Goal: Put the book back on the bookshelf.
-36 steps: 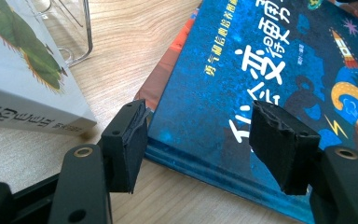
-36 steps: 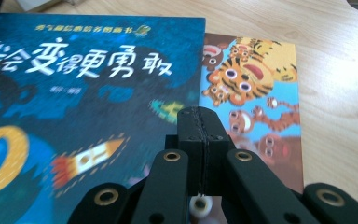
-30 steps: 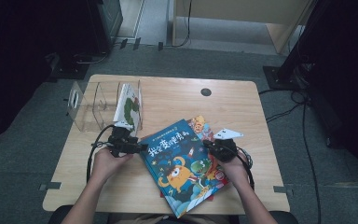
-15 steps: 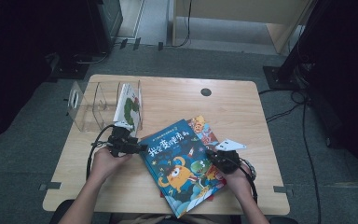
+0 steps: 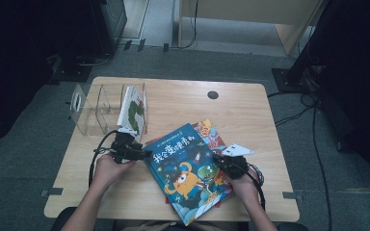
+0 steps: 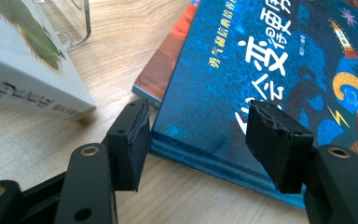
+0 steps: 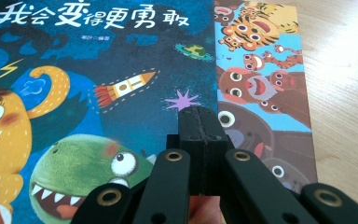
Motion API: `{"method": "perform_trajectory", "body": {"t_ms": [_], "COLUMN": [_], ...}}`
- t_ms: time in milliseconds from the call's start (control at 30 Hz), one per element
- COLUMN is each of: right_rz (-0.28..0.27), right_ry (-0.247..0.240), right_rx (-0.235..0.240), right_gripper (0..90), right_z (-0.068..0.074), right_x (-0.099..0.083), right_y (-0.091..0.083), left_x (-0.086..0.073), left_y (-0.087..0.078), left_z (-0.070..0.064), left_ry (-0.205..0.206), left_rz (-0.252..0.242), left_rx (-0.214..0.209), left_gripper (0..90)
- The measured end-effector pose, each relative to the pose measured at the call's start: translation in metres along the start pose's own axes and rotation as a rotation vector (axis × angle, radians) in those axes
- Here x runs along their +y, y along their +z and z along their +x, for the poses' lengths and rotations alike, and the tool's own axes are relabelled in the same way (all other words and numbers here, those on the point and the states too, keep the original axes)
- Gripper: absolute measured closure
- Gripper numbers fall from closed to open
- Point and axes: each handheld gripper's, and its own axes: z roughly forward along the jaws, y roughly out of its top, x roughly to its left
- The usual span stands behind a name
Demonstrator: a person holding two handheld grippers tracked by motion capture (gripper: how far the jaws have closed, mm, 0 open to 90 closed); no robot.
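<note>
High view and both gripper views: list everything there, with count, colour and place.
Blue picture book: one, dark blue, top of the stack at table centre-front.
Books beneath it: at least one, orange-red, edges jutting out.
White book: one, white with green, standing in the clear rack.
Clear rack: one, transparent, table's left rear.
Table: one, light wood.
Left tool: one, black, open at the blue book's corner.
Right tool: one, black, shut, over the blue book's right edge.
Hands: two, at the near edge.
</note>
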Motion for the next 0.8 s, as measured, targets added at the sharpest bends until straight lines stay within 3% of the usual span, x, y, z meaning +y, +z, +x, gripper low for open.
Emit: {"method": "perform_trajectory", "body": {"t_ms": [233,567,733,800], "right_rz": [-0.006,-0.024,-0.020,-0.009], "right_ry": [0.010,0.027,0.049,0.057], "right_rx": [0.010,0.030,0.041,0.042], "right_gripper": [90.0,90.0,90.0,90.0], "right_z": [-0.004,-0.009,-0.011,-0.011], "right_x": [0.001,-0.001,-0.001,-0.002], "right_y": [0.001,0.002,0.000,-0.003], "left_x": [-0.008,-0.021,-0.017,-0.015], "left_y": [-0.005,-0.011,-0.012,-0.012], "left_z": [-0.003,-0.011,-0.011,-0.012], "left_ry": [-0.017,-0.002,-0.010,0.005], "left_rz": [-0.001,0.015,-0.013,-0.016], "left_rx": [-0.025,-0.048,-0.057,-0.048], "left_gripper": [42.4,42.8,43.1,42.8]}}
